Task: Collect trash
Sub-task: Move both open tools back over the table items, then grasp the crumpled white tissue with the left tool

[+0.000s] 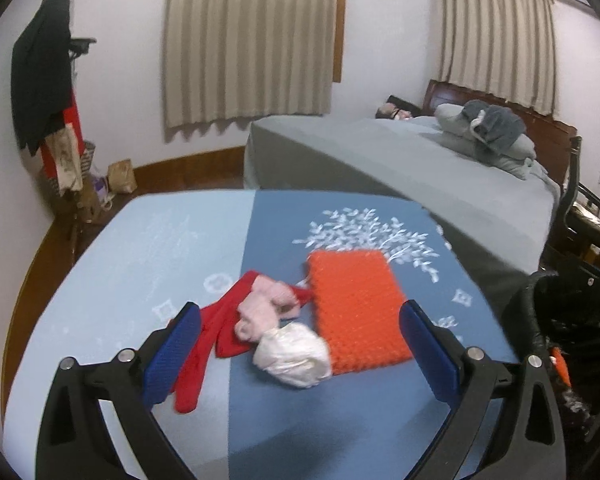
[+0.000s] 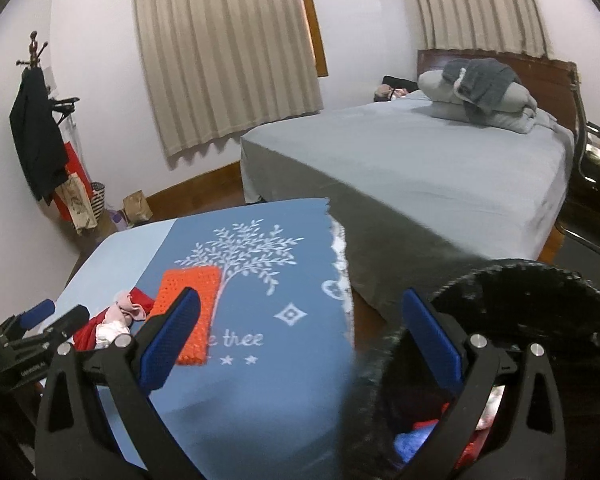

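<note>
Blue table point(image 1: 340, 420): both grippers' jaws wide apart, empty.

The walls point(image 1: 132, 80) are white. Two windows have long tan curtains point(image 1: 248, 40). A big bed point(image 2: 420, 168) with a gray sheet sits on the right, with pillows point(image 2: 480, 96) at its far end. A coat rack point(image 1: 48, 92) stands far left. The floor point(image 2: 204, 200) is brown wood.
</note>
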Demonstrator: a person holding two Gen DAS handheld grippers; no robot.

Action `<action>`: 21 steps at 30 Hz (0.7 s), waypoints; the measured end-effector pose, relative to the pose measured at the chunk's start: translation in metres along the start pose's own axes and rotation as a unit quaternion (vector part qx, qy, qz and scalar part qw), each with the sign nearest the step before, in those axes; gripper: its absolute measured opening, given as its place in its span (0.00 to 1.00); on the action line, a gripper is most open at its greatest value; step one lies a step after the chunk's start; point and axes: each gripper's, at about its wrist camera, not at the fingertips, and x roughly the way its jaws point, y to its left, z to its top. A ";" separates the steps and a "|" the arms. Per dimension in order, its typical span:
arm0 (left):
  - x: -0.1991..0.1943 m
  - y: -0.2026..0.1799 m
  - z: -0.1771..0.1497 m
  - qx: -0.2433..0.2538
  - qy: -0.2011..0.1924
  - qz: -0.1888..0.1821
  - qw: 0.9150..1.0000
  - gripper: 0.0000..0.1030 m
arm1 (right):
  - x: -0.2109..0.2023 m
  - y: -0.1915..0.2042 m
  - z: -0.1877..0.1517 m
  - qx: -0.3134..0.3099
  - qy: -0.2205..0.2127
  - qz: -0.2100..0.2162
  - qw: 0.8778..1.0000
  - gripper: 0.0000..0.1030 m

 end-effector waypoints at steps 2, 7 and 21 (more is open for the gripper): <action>0.007 0.004 -0.005 -0.006 0.008 0.000 1.000 0.93 | 0.011 0.010 -0.002 -0.006 0.007 0.001 1.000 0.95; 0.025 0.008 -0.014 -0.012 0.029 -0.002 0.999 0.88 | 0.027 0.021 -0.010 -0.010 0.020 0.000 1.000 0.95; 0.053 0.013 -0.024 -0.037 0.067 -0.015 0.997 0.75 | 0.049 0.034 -0.022 -0.029 0.050 0.004 0.998 0.95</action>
